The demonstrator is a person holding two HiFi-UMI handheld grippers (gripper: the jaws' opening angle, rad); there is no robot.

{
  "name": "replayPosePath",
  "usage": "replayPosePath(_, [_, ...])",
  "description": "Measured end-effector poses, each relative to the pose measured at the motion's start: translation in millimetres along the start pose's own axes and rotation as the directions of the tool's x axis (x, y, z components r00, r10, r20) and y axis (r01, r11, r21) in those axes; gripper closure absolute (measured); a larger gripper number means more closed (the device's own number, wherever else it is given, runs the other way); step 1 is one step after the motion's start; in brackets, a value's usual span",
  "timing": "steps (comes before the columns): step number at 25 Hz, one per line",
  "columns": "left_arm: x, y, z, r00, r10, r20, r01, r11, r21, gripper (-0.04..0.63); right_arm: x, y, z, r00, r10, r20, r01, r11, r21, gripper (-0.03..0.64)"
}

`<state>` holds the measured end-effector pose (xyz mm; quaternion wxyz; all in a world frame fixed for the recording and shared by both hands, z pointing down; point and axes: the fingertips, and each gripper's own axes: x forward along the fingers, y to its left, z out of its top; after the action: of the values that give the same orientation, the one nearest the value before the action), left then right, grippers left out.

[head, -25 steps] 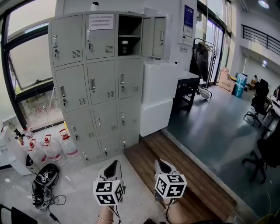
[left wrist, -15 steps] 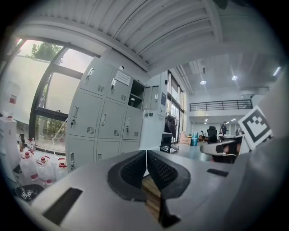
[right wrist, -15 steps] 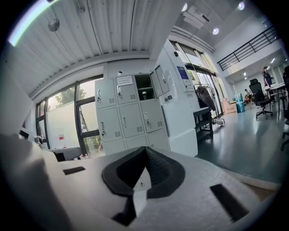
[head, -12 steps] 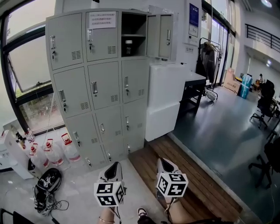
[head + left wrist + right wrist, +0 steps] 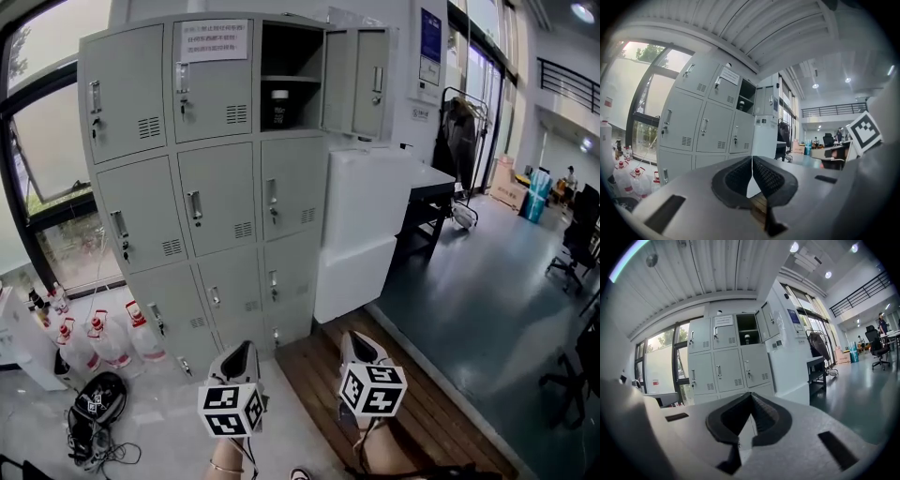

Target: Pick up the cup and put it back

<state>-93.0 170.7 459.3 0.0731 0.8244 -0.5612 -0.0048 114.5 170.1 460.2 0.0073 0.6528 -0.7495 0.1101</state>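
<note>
Grey metal locker cabinet, top right compartment open with its door swung aside, dark cup standing inside beneath a shelf, other doors shut, left gripper and right gripper low, well apart from the cup, both clenched on nothing, red-capped jugs on the floor

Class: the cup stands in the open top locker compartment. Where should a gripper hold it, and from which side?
Grip the cup by its upright body, below its pale top, coming in level from the front: the compartment walls and the shelf above close off every other side.
</note>
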Motion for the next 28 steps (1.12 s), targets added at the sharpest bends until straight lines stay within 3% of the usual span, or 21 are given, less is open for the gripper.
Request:
replayPosePath(14, [133.2, 18.1, 4.8, 0.999, 0.021, -0.042, -0.020, 1.000, 0.016, 0.586, 131.1, -42.3, 17.9, 0.999, 0.043, -0.027, -0.043, 0.999, 0.002, 0.623])
replayPosePath(28, [245.2, 66.8, 23.7, 1.000, -0.006, 0.004, 0.006, 1.000, 0.015, 0.586, 241.1, -50.8, 24.3, 0.999, 0.027, -0.020, -0.028, 0.999, -0.020, 0.623])
